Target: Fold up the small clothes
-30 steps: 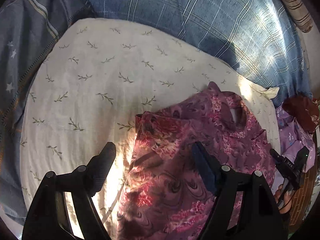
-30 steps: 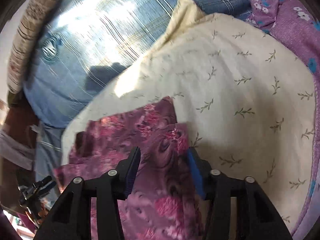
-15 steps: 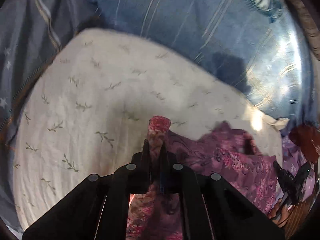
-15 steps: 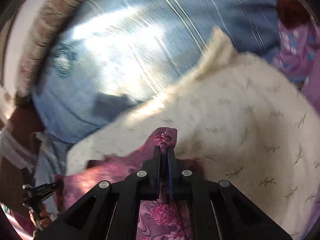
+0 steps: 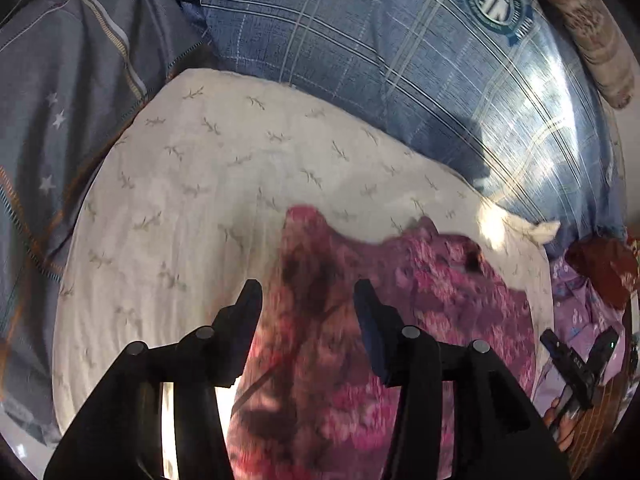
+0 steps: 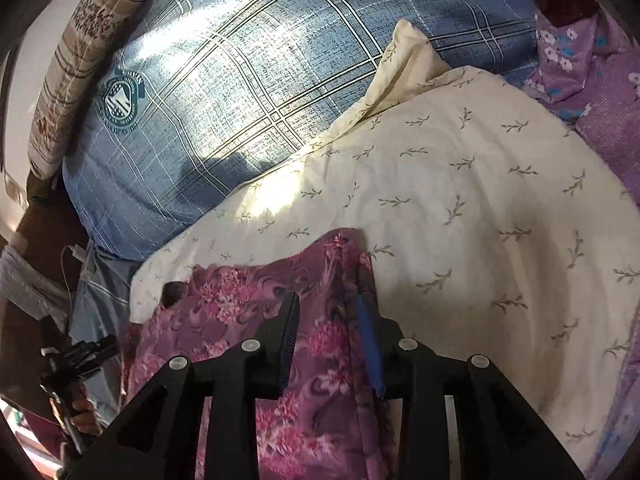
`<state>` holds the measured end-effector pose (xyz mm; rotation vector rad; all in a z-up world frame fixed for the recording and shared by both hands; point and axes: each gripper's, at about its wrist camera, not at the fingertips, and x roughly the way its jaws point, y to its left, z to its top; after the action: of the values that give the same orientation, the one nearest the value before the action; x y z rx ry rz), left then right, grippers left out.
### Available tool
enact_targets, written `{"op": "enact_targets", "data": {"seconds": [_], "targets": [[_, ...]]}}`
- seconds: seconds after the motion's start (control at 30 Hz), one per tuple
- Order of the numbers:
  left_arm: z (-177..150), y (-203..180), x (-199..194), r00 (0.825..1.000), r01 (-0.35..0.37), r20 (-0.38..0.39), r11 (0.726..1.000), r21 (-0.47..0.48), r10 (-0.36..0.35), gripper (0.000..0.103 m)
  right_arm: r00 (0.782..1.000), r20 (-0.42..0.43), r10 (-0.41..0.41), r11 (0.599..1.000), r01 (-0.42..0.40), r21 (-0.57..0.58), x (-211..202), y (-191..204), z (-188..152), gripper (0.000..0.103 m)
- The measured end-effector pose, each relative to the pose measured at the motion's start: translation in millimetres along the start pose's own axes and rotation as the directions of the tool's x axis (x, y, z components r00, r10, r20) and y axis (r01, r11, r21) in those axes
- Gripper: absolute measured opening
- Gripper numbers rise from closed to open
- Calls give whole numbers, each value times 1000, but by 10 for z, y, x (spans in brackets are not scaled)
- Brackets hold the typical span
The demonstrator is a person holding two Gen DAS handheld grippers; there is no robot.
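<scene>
Both tools reopened since pinch half second back, garment edge released. Left tool [image 5: 308,300] parted, purple floral garment [image 5: 420,312] seen between jaws, unpressed. Right tool [image 6: 326,316] likewise parted. Garment spread on cream leaf-print sheet [image 6: 460,200], long axis running between tools.

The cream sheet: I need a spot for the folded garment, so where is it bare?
The cream sheet is bare left of the purple garment, up to the blue plaid pillow. In the right view it lies bare right of the garment. Crowded: near the lilac cloth.
</scene>
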<state>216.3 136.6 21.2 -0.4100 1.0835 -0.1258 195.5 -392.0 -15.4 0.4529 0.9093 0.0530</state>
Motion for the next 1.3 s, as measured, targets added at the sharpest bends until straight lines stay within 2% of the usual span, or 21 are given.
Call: {"op": "enact_targets", "data": {"seconds": [0.1,0.23,0.33,0.43,0.47,0.53,0.6,0.67,0.77,0.83,0.9,0.97,1.0,1.03,1.07,1.13,1.17,1.23,1.3], "targets": [[-254,-23,-137,1000,18,-3,1000,23,-17,46,997,27,-79,994,80,-76,-114,160,-117,32],[-544,-98,-223,1000,10,-5,998,65,-9,48,993,40,-109,987,113,-114,-216,237,-235,35],[-709,-6,-325,1000,17,-24,999,48,-16,49,994,25,-111,986,113,-123,-270,240,-302,40],[-906,190,-510,998,45,-33,999,-3,-45,56,997,2,-77,993,76,-91,-388,122,-404,44],[-990,253,-576,998,63,-30,998,-21,-63,59,998,-3,-56,996,55,-70,-448,46,-461,51],[-1177,342,-665,994,108,-28,993,-46,-109,70,999,-29,-27,999,26,-29,-542,-122,-599,58],[-1350,389,-662,987,152,-41,987,-59,-154,75,998,-59,-1,1000,1,6,-576,-266,-766,58],[-1449,417,-585,981,178,-60,981,-78,-183,75,995,-96,40,998,-36,42,-538,-367,-937,58],[-1482,500,-400,971,211,-73,962,-175,-226,75,991,-115,72,996,-66,58,-441,-406,-1093,58],[-1459,561,-267,962,238,-75,940,-245,-263,76,987,-128,96,994,-89,55,-355,-372,-1163,53],[-1428,595,-142,961,237,-73,930,-282,-267,75,983,-142,120,992,-112,57,-287,-330,-1217,41],[-1386,599,-66,961,226,-82,922,-313,-264,63,982,-143,125,992,-121,33,-289,-271,-1210,9],[-1356,590,-86,959,237,-76,920,-311,-273,47,980,-134,145,989,-143,27,-346,-248,-1176,8],[-1337,575,-137,958,248,-66,921,-299,-279,42,979,-103,176,984,-173,32,-460,-241,-1144,6],[-1316,561,-192,965,230,-59,932,-278,-256,42,980,-55,190,982,-189,23,-627,-229,-1090,6],[-1304,561,-306,981,180,-35,956,-233,-193,42,988,-14,151,988,-151,-17,-781,-243,-1031,5],[-1314,590,-350,984,162,-28,959,-231,-173,42,993,-19,113,993,-113,-17,-770,-294,-1026,5],[-1369,690,-447,986,158,-12,955,-253,-166,42,994,-94,62,998,-62,2,-571,-398,-1085,5],[-1477,753,-544,976,209,-7,939,-272,-219,44,990,-136,39,999,-38,12,-407,-423,-1184,5]]}}
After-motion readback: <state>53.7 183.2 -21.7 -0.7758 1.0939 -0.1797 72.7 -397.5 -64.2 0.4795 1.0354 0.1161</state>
